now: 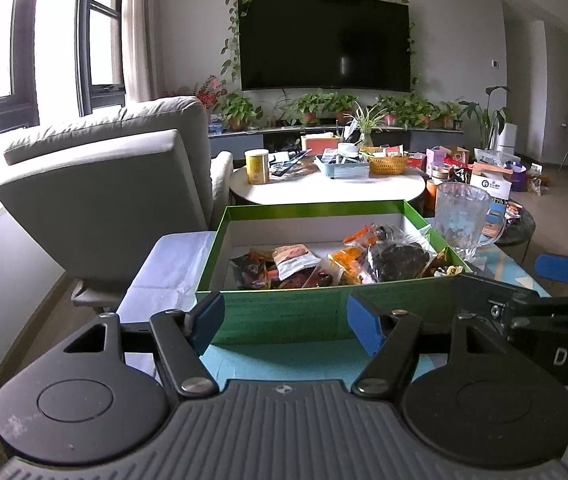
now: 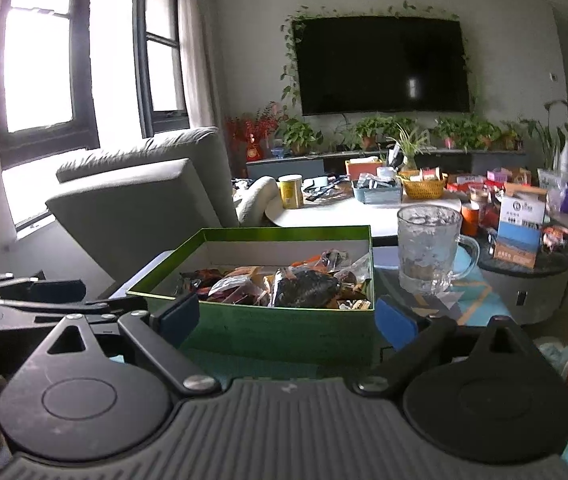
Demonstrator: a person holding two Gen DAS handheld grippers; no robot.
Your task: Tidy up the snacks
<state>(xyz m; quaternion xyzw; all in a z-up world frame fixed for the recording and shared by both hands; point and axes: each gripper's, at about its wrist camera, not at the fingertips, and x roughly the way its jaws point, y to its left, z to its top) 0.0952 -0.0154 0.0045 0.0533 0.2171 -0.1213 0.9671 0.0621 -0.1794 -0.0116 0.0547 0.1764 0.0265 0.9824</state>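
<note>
Teal tabletop (image 1: 284, 364), rectangular green box (image 1: 284, 312) — crinkly snacks (image 1: 296, 266)

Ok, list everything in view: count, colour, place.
cardboard box: one, green outside and white inside, open, nearest on the teal-topped table.
snack packets: many, orange, black and clear, inside the box.
glass mug: one, clear, right of the box.
round table: one, white, beyond the box.
tin: one, yellow, on the round table.
woven basket: one, yellow, on the round table.
armchair: one, grey, left.
television: one, black, on the wall.
left gripper: open, blue pads, before the box.
right gripper: open, blue pads, before the box.
</note>
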